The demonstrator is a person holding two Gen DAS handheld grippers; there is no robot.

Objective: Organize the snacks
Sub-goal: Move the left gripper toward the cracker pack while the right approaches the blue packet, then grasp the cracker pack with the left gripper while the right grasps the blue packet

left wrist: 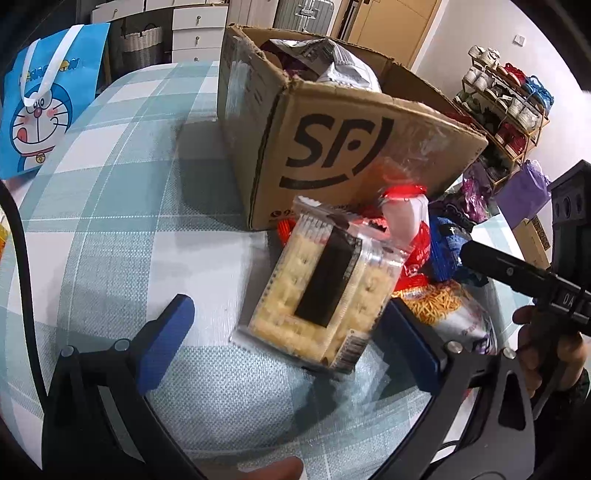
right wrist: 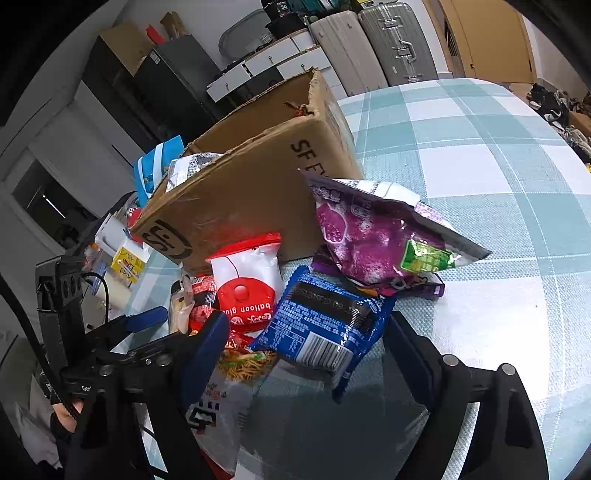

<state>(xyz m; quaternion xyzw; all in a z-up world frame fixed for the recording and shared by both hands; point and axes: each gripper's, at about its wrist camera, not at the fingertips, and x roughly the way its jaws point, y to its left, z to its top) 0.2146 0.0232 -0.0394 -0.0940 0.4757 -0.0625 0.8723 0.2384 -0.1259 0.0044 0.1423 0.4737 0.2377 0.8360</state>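
Everywhere teal-checked tablecloth (left wrist: 122, 206), drawers (left wrist: 199, 29) behind; left tool (left wrist: 291, 339) and right tool (right wrist: 306, 339) agape.

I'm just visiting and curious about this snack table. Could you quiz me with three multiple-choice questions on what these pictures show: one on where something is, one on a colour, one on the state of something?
1. Where does the clear pack of crackers lie?
A. Inside the cardboard box
B. On the checked tablecloth, in front of the cardboard box
C. On the shoe rack

2. What colour is the snack packet between the right gripper's fingers?
A. Blue
B. Yellow
C. Green

3. How does the cardboard box stand?
A. Taped shut
B. Folded flat
C. Open at the top, with bags inside

Answers:
1 B: the pack rests on the tablecloth below the printed face of the box, between the left gripper's open fingers.
2 A: the packet ahead of the right gripper is blue.
3 C: its flaps stand up and a silvery bag shows inside.
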